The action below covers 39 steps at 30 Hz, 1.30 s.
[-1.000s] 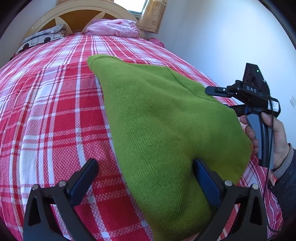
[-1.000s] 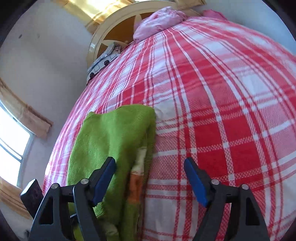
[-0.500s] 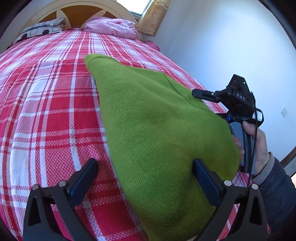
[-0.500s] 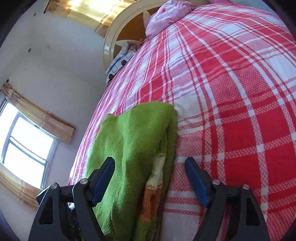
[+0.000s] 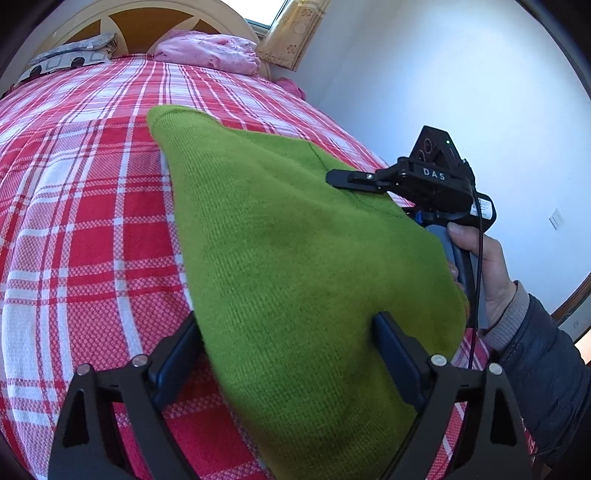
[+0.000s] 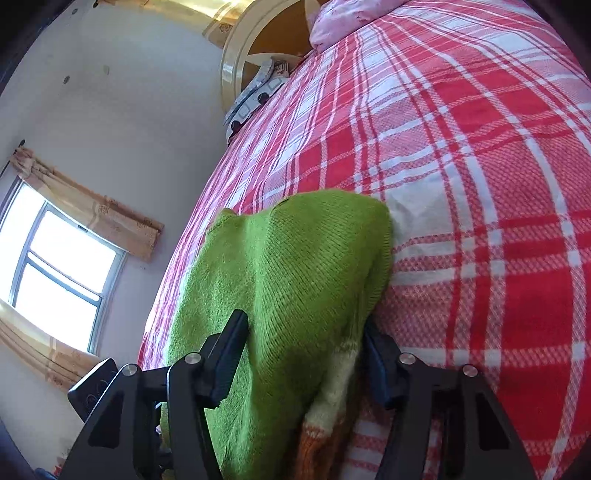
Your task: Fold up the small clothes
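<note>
A small green knitted sweater (image 5: 295, 251) lies on the red and white plaid bed cover (image 5: 81, 221), its near end raised. My left gripper (image 5: 288, 343) has its jaws partly closed around the near hem, the cloth bulging between them. My right gripper (image 6: 306, 350) is narrowed on the other near corner, where a white and orange striped cuff (image 6: 332, 398) shows. The sweater (image 6: 295, 266) runs away from it toward the left. The right gripper's body also shows in the left wrist view (image 5: 424, 181), held in a hand at the sweater's right edge.
A pink bundle of cloth (image 5: 210, 51) and a patterned pillow (image 5: 70, 59) lie at the cream headboard (image 5: 147, 14). A white wall (image 5: 443, 74) stands to the right of the bed. A window with curtains (image 6: 59, 273) is at the left.
Both grippers have moved in on the sweater's near edge and their jaws have closed from wide open onto the cloth. The near end has lifted.
</note>
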Motion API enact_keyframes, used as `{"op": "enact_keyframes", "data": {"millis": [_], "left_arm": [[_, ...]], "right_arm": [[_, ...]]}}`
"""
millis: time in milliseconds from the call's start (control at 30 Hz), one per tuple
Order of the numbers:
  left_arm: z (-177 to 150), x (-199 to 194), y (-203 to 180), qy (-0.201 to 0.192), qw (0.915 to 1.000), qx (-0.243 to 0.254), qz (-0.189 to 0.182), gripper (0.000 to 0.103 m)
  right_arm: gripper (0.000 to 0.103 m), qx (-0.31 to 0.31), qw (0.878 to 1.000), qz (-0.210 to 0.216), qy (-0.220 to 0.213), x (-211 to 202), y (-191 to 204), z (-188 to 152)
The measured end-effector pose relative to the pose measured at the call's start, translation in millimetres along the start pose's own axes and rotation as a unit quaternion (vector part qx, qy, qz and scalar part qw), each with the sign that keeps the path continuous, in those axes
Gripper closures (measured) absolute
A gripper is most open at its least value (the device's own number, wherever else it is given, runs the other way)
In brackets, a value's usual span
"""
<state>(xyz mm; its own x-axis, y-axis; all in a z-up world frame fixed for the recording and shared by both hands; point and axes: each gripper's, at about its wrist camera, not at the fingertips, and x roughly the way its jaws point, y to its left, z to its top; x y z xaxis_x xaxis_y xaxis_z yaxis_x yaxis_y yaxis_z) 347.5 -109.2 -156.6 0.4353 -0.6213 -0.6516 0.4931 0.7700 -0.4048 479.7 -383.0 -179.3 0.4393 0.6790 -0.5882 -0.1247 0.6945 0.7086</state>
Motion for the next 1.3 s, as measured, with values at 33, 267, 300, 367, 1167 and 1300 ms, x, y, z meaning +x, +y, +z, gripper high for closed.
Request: {"op": "enact_keyframes", "data": {"millis": [33, 267, 300, 367, 1167, 1300], "left_arm": [[-1, 0, -2, 0.000, 1.0000, 0.003, 0.002, 0.013], [1, -1, 1, -0.005, 1.0000, 0.003, -0.007, 0.023], [1, -2, 3, -0.006, 0.9999, -0.001, -0.013, 0.024], [1, -2, 5, -0.005, 0.9998, -0.005, -0.017, 0.025], [5, 0, -16, -0.002, 0.9956, 0.058, 0.073, 0.047], [6, -2, -18, 0.000, 0.9951, 0.060, 0.078, 0.052]], "right_arm": [[0.056, -0.006, 1.000, -0.007, 0.000, 2, 1, -1], [0.067, 0.013, 0.999, 0.024, -0.021, -2, -12, -7], [0.067, 0.015, 0.999, 0.028, -0.020, -2, -13, -7], [0.069, 0.024, 0.999, 0.039, -0.018, -4, -18, -7], [0.072, -0.054, 0.998, -0.033, -0.031, -4, 10, -20], [0.073, -0.060, 0.996, -0.057, -0.037, -6, 18, -22]]}}
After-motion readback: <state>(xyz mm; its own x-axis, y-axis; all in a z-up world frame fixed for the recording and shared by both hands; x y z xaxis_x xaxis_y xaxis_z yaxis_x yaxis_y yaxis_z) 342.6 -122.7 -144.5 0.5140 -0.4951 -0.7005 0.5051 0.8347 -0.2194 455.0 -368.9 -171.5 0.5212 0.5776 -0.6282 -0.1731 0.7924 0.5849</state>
